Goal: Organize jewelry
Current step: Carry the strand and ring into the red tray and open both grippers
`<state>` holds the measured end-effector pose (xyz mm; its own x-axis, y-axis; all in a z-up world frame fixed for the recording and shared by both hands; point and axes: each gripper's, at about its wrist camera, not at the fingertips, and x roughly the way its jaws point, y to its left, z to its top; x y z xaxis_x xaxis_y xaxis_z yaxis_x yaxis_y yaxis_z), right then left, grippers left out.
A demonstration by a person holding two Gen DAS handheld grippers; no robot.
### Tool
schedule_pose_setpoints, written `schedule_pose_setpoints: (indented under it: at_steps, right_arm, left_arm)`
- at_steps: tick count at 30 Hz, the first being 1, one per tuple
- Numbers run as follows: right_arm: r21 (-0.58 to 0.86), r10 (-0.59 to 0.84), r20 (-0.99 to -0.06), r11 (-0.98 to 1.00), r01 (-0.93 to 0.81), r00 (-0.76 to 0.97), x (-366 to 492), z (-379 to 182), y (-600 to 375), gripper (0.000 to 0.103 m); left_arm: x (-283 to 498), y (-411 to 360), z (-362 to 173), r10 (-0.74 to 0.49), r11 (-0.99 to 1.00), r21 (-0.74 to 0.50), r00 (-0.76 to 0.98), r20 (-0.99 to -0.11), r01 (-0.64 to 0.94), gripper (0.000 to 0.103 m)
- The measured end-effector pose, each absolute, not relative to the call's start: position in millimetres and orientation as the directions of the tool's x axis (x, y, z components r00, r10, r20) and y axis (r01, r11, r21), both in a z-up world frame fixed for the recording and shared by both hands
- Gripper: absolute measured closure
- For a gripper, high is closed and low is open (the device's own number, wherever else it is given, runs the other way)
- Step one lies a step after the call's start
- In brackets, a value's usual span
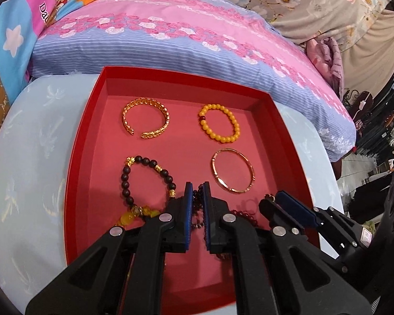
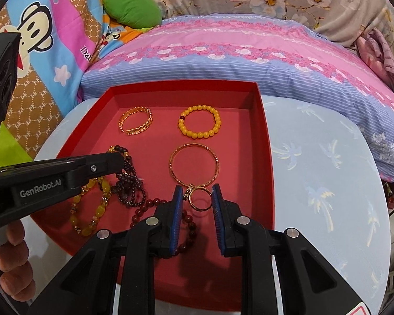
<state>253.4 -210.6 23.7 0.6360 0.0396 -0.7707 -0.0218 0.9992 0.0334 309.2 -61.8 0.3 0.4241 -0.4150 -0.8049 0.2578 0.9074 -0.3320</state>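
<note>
Jewelry lies in a red tray (image 2: 265, 141) that sits on the pale blue counter (image 2: 328, 173) against a bed. Toward the tray's far wall, a gold cuff (image 2: 135, 120) and a yellow bead bracelet (image 2: 199, 122) lie side by side and apart. Nearer the tray's middle lies a thin gold bangle (image 2: 194, 165), also on its own.

Untidy pieces fill the tray's near half: a dark bead strand (image 2: 130, 183) coiled on itself, an amber bracelet (image 2: 90, 210) toward the tray's left wall, a red bead bracelet (image 2: 170, 215), and a small gold ring (image 2: 201, 199) touching the bangle's near edge.

The left tool (image 1: 197, 191) is nearly closed, and the dark strand runs through the slim gap between its pads; it appears to be pinched there, though the contact is partly hidden. In the right wrist view that tool crosses from the tray's left wall to the coil.

The right tool (image 2: 197, 197) stands narrowly open, pointing down toward the tray's far wall. The ring lies flat between its pads, with a gap on each side, and a small gold charm (image 2: 187, 193) sits by the left pad. The ring is directly ahead of it, so a short dip and a squeeze would likely take it; the right hand is plainly the nearer one.
</note>
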Motion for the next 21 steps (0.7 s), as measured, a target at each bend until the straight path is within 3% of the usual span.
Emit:
schedule_pose_setpoints:
  at_steps: [3, 8, 21]
  right_arm:
    - [0.014, 0.026, -0.765, 1.000, -0.024, 0.644, 257, 22, -207, 0.078]
    - [-0.006, 0.010, -0.746, 1.000, -0.021, 0.666, 256, 26, -205, 0.068]
    - [0.020, 0.010, -0.722, 1.000, 0.007, 0.692, 229, 47, -214, 0.068]
  left_arm:
    - [317, -59, -4, -0.406, 0.913, -0.334, 0.426, -0.809, 0.235, 0.094]
    - [320, -50, -2, -0.415, 0.910, -0.364, 0.446, -0.793, 0.199, 0.078]
    - [294, -30, 30, -0.401, 0.916, -0.345, 0.519, -0.755, 0.205, 0.078]
